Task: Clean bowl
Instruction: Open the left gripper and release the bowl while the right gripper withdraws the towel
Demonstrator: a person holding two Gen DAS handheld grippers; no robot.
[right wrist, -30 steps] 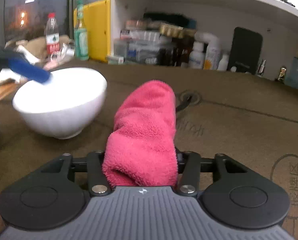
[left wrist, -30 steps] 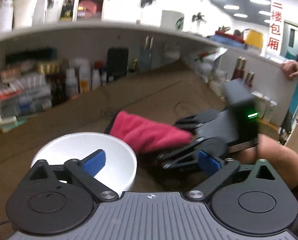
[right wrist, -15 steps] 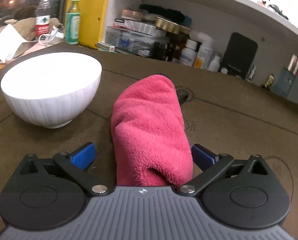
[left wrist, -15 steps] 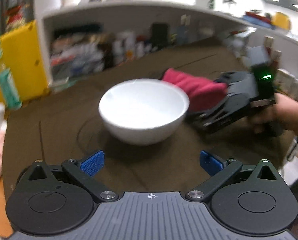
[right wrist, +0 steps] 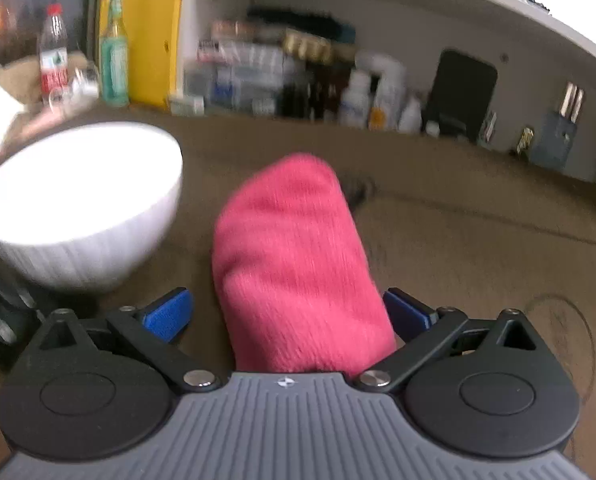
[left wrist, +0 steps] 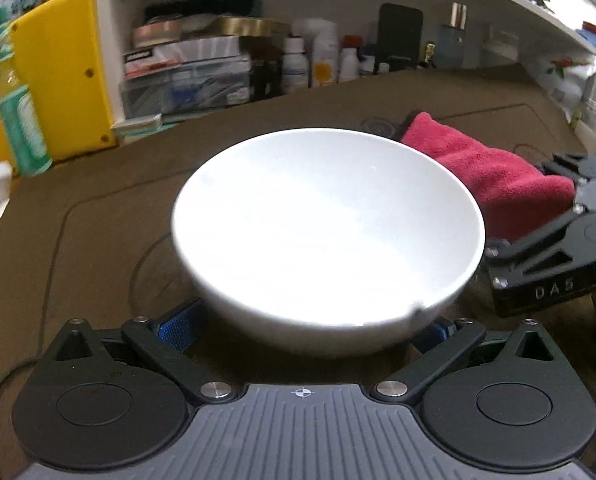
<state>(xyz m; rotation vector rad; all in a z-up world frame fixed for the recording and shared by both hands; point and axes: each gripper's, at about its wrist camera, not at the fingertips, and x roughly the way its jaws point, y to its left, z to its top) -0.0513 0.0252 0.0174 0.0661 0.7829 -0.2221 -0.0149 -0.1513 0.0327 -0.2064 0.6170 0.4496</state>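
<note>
A white bowl (left wrist: 325,224) stands upright on the brown table mat (left wrist: 98,208), close in front of my left gripper (left wrist: 305,330). The gripper is open, its blue pads (left wrist: 178,328) low on either side of the bowl's base, apart from it. In the right wrist view the bowl (right wrist: 82,208) sits at the left. A folded pink cloth (right wrist: 298,264) lies on the mat between the wide-apart fingers of my right gripper (right wrist: 286,314); its blue pads (right wrist: 166,314) do not press on it. From the left wrist view, the cloth (left wrist: 489,176) and right gripper (left wrist: 557,240) are right of the bowl.
A white shelf (left wrist: 258,60) packed with bottles, boxes and tins runs along the back of the table. A yellow bin (left wrist: 58,72) and a green bottle (left wrist: 18,112) stand at the back left. A clear water bottle (right wrist: 54,52) is far left.
My right gripper was shut on the pink cloth and has opened off it. My left gripper drew back from the bowl's rim, then sank and came in low against the bowl.
</note>
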